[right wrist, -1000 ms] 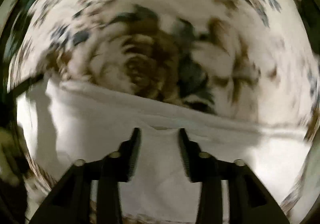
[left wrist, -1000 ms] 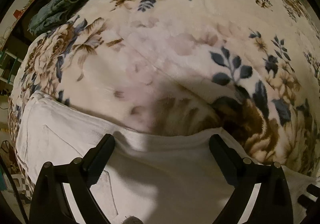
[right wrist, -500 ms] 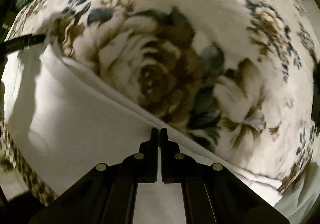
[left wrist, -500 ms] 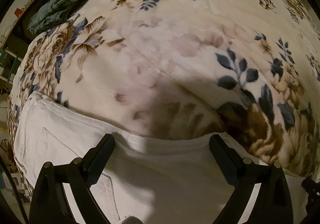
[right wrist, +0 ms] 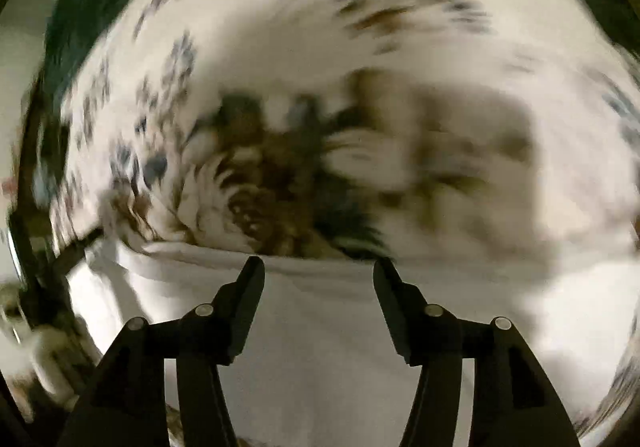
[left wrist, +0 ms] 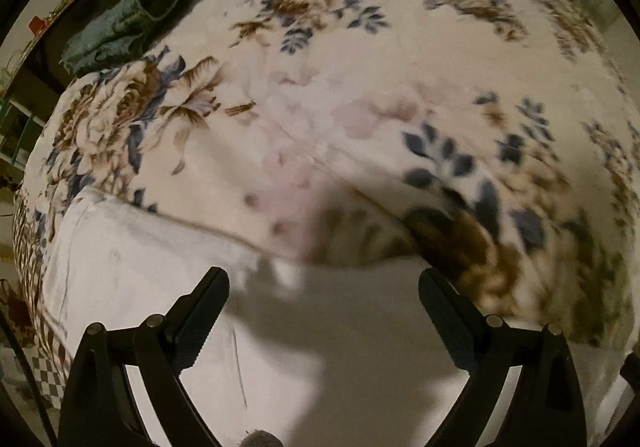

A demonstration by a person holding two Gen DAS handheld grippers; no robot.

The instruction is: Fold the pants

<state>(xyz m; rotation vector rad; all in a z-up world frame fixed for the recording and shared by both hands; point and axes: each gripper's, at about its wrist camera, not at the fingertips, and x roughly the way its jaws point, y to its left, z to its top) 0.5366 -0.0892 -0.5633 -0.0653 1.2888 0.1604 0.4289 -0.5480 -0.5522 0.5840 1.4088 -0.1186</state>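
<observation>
Both the left gripper and right gripper hover spread, holding nothing, over white pants lying flat along the floral blanket's near edge; folding looks barely begun
</observation>
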